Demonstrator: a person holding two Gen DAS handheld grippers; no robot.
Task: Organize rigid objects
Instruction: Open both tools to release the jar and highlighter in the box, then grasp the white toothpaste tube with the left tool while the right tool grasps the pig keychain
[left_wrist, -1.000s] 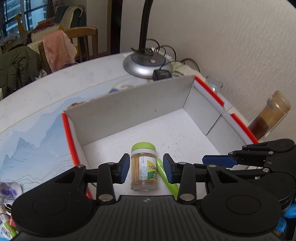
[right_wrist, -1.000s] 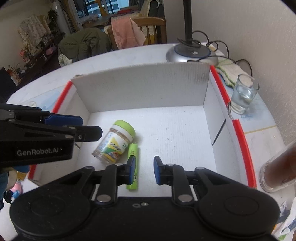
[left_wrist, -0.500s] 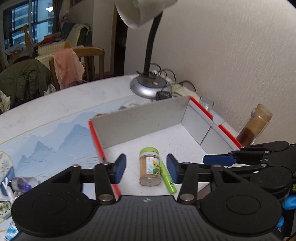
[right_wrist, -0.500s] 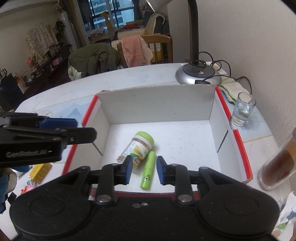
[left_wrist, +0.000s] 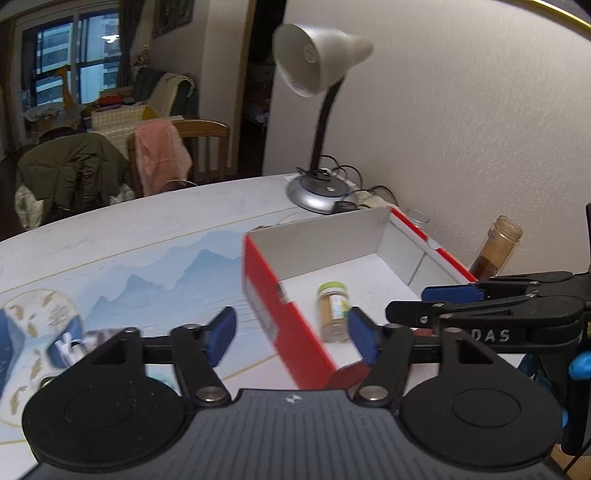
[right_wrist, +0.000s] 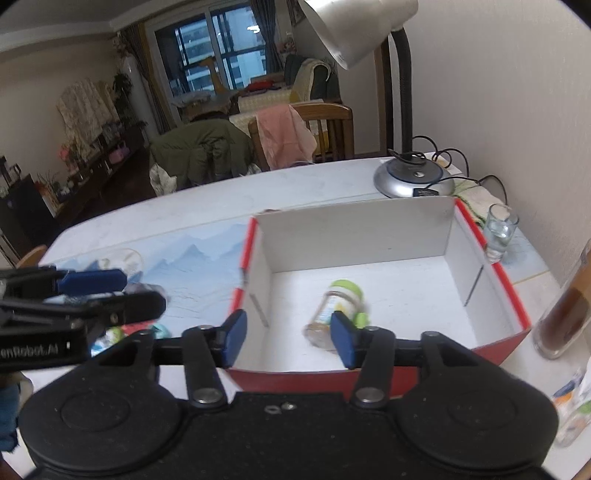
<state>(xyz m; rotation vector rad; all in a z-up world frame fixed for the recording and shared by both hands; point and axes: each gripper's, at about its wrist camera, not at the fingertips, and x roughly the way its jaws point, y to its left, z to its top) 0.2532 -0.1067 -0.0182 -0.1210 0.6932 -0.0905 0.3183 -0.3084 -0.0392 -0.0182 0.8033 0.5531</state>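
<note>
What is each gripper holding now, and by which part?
Nothing. The left gripper and right gripper are both open and empty; the jar lies untouched in the box.

Both fisheye views were evenly lit by soft, cool indoor light; the window (right_wrist: 221, 48) behind showed dusk-blue panes and added little. The wall (left_wrist: 461, 110) was the brightest surface. The desk lamp (left_wrist: 314, 59) shade showed no glow. Shadows on the counter (left_wrist: 147, 229) were faint. Motion blur smeared the near field: the jar (right_wrist: 332, 314) in the box (right_wrist: 354, 229) and the left tool (left_wrist: 291, 339) pads. Straight edges bowed toward the frame borders, with dark vignetted corners
</note>
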